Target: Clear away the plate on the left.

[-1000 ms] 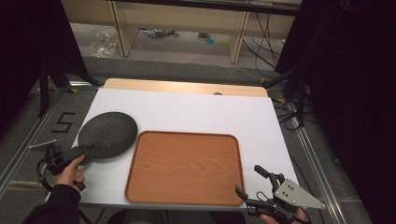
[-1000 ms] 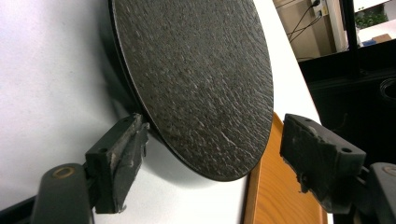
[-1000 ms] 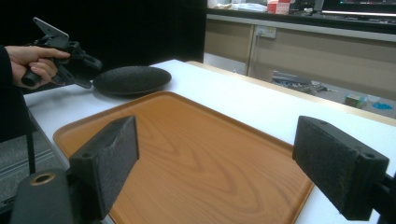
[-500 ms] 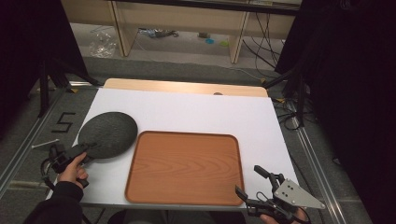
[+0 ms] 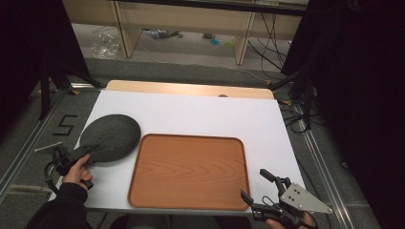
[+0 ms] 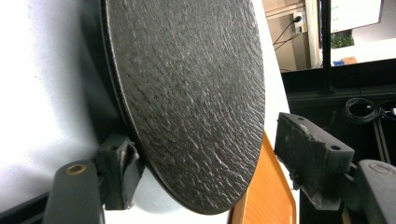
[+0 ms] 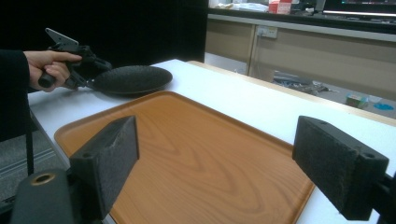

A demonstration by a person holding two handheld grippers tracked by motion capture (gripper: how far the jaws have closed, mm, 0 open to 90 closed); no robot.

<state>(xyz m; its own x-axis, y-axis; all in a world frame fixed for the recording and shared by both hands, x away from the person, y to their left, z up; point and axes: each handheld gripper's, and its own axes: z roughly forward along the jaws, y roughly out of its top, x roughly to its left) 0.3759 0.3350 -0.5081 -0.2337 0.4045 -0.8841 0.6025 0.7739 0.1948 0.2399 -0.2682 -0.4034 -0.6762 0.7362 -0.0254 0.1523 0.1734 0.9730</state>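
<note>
A dark, rough-textured round plate (image 5: 111, 136) lies on the white table (image 5: 200, 112), left of a wooden tray (image 5: 188, 171). My left gripper (image 5: 93, 149) is at the plate's near-left rim and open. In the left gripper view the plate (image 6: 187, 93) sits between the jaws: one pad (image 6: 116, 163) touches its underside, the other pad (image 6: 310, 151) stands apart from its top. My right gripper (image 5: 253, 183) hovers open at the tray's near-right corner. In the right gripper view its jaws (image 7: 233, 158) frame the empty tray (image 7: 187, 140), with the plate (image 7: 130, 78) and the left gripper (image 7: 88, 65) beyond.
A bare wooden strip (image 5: 191, 89) runs along the table's far edge. Metal rails (image 5: 320, 157) flank the table on the floor. Shelving and cables (image 5: 267, 28) stand behind. The table's front edge is just under both hands.
My left hand has crept slightly toward the plate; the plate has barely shifted. The right gripper has stayed in place, open.
</note>
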